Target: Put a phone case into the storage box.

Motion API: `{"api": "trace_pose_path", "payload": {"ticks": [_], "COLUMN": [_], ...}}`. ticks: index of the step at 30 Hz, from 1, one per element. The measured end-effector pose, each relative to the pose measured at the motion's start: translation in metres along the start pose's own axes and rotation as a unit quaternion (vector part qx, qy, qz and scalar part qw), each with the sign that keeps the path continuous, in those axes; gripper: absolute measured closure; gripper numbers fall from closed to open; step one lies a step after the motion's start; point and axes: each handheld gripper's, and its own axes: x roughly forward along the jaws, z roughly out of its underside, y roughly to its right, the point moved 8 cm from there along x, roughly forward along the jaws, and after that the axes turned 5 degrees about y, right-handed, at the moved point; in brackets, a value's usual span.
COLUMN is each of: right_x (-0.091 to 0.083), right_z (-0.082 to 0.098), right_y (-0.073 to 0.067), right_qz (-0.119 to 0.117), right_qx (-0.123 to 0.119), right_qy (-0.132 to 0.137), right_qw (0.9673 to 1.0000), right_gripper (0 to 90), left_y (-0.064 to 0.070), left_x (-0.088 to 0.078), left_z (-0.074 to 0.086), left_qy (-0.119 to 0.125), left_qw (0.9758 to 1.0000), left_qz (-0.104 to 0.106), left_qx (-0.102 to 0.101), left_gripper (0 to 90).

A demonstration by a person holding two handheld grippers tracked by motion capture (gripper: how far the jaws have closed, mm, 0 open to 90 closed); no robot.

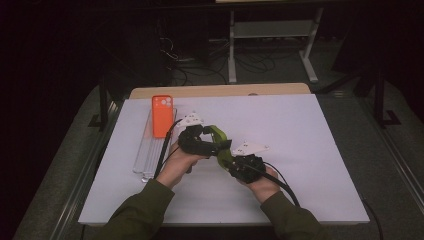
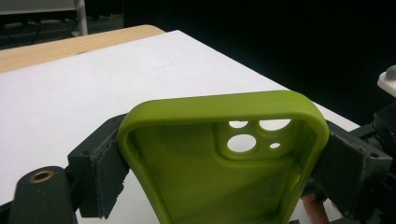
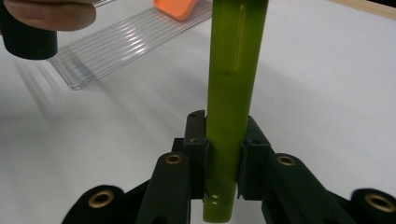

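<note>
Green rubbery phone case (image 1: 220, 142) is up off the white table (image 1: 300, 150) in the high view, slung between both hands near the middle. The left gripper (image 1: 202, 140) meets it from the left, the right gripper (image 1: 235, 162) from below and to the right. Over at the left edge sits an orange phone (image 1: 162, 115), lying on a clear ribbed tray (image 1: 145, 155), well apart from the action.

Switch to the left gripper view: the case (image 2: 219, 168) faces us hollow side out, camera holes near the top, and the black jaws are pressed in on its two long sides, pinching the soft wall on the left. That grip looks firm, but squeeze harder and the case will bow.

Right gripper view now: the case (image 3: 231, 107) stands edge-on and upright, and the jaws are clamped tight on its thin wall low down. Behind it lie the tray (image 3: 126, 44) and a corner of the phone (image 3: 175, 8).

The job, as I read it, is readying the case for that phone. Best to keep one grip steady, hold the opening square, and avoid twisting the two ends against each other.
</note>
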Motion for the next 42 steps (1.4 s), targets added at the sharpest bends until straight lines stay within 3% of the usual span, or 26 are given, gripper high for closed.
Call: {"api": "trace_pose_path", "payload": {"ticks": [5,12,22,26,28,34,38,40,42], "right_x": [-0.001,-0.006,-0.017,-0.024,-0.028,-0.041,-0.047,-0.051,-0.055], "right_z": [-0.001,-0.004,0.006,0.013,0.016,0.029,0.036,0.038,0.042], "right_y": [-0.001,0.004,0.021,0.034,0.039,0.056,0.063,0.066,0.070], "right_qz": [-0.010,-0.022,-0.014,0.007,0.013,0.019,0.024,0.026,0.029], "right_qx": [-0.005,-0.009,-0.024,-0.031,-0.024,-0.038,-0.029,-0.011,-0.017], "right_qy": [0.003,0.010,-0.027,-0.037,-0.033,-0.031,-0.023,-0.012,-0.013], "right_qw": [0.9999,0.9997,0.9993,0.9988,0.9991,0.9986,0.9990,0.9995,0.9994], "right_gripper": [62.6,43.7,12.7,10.7,7.7,1.4,0.8,0.8,0.8], "left_y": [0.003,0.001,-0.004,-0.006,-0.006,-0.005,-0.004,-0.004,-0.003], "left_x": [0.001,0.001,-0.002,-0.003,-0.003,-0.005,-0.006,-0.006,-0.005], "left_z": [0.000,0.000,-0.002,-0.002,-0.003,-0.004,-0.005,-0.005,-0.006], "left_qy": [-0.006,-0.004,-0.001,-0.004,-0.001,-0.005,-0.002,-0.004,-0.001], "left_qw": [0.9998,0.9997,0.9993,0.9992,0.9992,0.9990,0.9990,0.9988,0.9990], "left_qz": [-0.004,-0.013,-0.026,-0.029,-0.029,-0.031,-0.032,-0.031,-0.031], "left_qx": [0.017,0.021,0.026,0.029,0.028,0.032,0.032,0.036,0.033], "left_gripper": [14.3,14.5,14.5,14.6,14.6,14.6,14.7,14.7,14.7]}}
